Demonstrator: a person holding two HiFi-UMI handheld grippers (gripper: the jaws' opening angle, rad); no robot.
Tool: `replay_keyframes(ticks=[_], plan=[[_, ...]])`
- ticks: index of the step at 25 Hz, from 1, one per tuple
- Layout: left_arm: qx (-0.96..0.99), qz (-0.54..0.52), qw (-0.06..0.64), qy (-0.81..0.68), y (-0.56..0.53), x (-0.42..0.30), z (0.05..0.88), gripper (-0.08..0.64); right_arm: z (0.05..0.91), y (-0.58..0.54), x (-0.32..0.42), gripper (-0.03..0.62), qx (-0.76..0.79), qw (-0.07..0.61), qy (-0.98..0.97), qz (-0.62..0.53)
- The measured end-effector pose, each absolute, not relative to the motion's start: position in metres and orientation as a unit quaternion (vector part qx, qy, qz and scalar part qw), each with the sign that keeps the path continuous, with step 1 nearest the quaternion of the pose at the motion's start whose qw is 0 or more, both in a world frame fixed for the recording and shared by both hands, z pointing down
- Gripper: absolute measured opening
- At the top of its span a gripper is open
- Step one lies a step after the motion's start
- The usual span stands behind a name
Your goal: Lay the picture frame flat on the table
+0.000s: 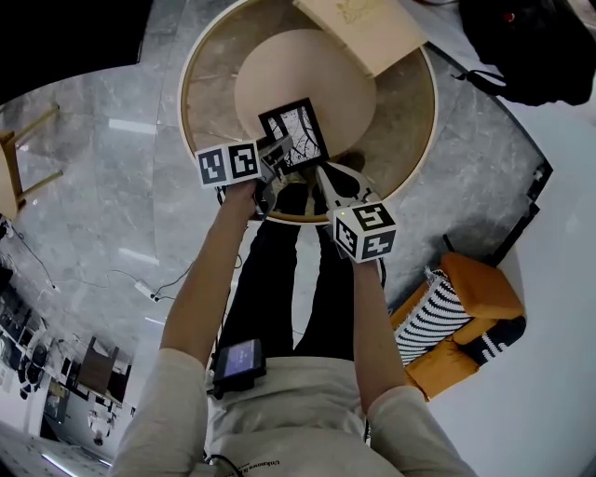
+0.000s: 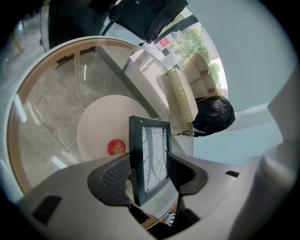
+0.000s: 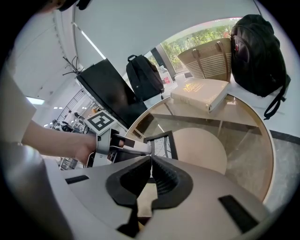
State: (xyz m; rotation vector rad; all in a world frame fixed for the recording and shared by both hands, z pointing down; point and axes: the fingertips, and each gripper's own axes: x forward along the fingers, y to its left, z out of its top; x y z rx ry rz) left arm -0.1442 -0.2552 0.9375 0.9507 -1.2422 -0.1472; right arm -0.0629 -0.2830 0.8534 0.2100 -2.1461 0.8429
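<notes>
Shoulders in a pale shirt (image 1: 279, 410) fill the bottom of the head view, with a small lit device (image 1: 240, 361) at the waist. Both forearms reach to the near edge of a round glass table (image 1: 424, 121). The left gripper (image 1: 279, 151) meets the picture frame (image 1: 294, 133) at its left side. The right gripper (image 1: 321, 175) points at its lower right corner, and contact there is too small to make out. A pale book (image 1: 363, 28) is cut off at the top edge, a black backpack (image 1: 531, 47) sits at the upper right, and an orange chair (image 1: 475, 289) stands on the floor to the right.

From the left gripper view, both ribbed jaws are clamped on the frame. It stands on edge between them, its bottom hidden by the gripper body, so I cannot tell whether it rests on the glass. A red apple (image 2: 116, 146) shows beside the frame on a beige disc; whether that disc lies on or under the glass is unclear.

From the right gripper view, the jaws are pressed together with nothing seen between them. Their tips cover the frame's lower edge. Beyond the table are a second backpack (image 3: 144, 77), a woven tote (image 3: 208, 58) and a dark panel (image 3: 105, 91).
</notes>
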Motion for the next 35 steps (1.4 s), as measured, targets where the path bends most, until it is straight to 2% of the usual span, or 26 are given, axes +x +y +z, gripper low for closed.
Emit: replay_keyframes(ticks=[13,18,22,29,35], plan=[[0.449,-0.062,0.716,-0.531,-0.248,-0.134,0.935,0.233,0.852,-0.275,-0.067,0.037,0.075,0.409,-0.848,0.328],[0.491,0.072,0.669,-0.554,-0.235,-0.139,0.943,0.233,0.855,-0.274,-0.068,0.038,0.077,0.408,-0.848,0.33],[0.513,0.082,0.66,-0.542,-0.233,-0.133,0.935,0.233,0.854,-0.277,-0.067,0.038,0.085,0.406,-0.848,0.33],[0.558,0.091,0.634,-0.528,-0.23,-0.132,0.884,0.233,0.824,-0.281,-0.07,0.038,0.097,0.403,-0.851,0.321],[0.604,0.111,0.588,-0.526,-0.222,-0.121,0.809,0.233,0.774,-0.279,-0.057,0.038,0.093,0.414,-0.856,0.294]])
